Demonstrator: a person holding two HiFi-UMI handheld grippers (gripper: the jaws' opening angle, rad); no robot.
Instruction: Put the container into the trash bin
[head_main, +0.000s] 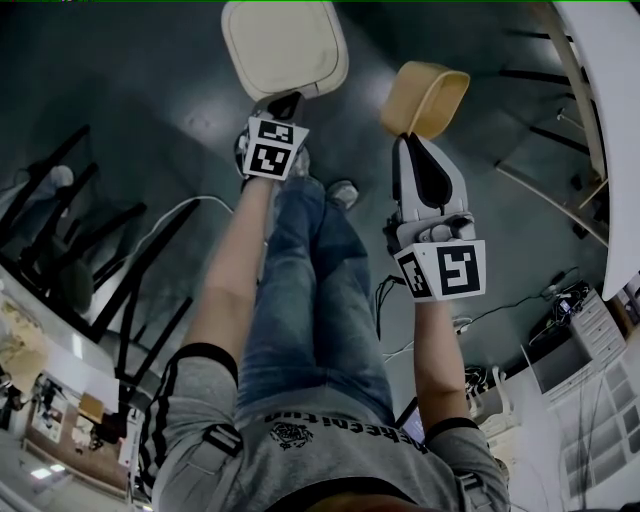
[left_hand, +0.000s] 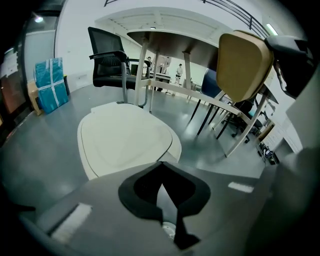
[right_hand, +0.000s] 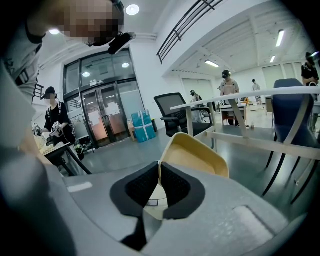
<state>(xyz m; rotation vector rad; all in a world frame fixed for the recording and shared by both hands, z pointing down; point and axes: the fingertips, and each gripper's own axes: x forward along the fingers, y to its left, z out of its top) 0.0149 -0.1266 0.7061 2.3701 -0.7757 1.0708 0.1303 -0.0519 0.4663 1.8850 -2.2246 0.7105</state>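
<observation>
The trash bin (head_main: 285, 45) is a cream, rounded bin on the grey floor with its lid down; it fills the middle of the left gripper view (left_hand: 125, 140). My left gripper (head_main: 285, 103) hangs at the lid's near edge, jaws shut with nothing between them (left_hand: 161, 167); whether it touches the lid I cannot tell. The container (head_main: 425, 95) is a tan plastic tub, held tilted in the air to the right of the bin. My right gripper (head_main: 408, 135) is shut on its rim (right_hand: 159, 170). Its open inside faces away in the right gripper view (right_hand: 195, 157) and its underside shows in the left gripper view (left_hand: 242, 65).
A black office chair (left_hand: 107, 62) and a long table (left_hand: 170, 45) stand behind the bin. A blue package (left_hand: 50, 85) leans by the wall. Black chair legs (head_main: 90, 260) lie at my left, a white table edge (head_main: 610, 120) and drawers (head_main: 580, 340) at my right. People stand farther off.
</observation>
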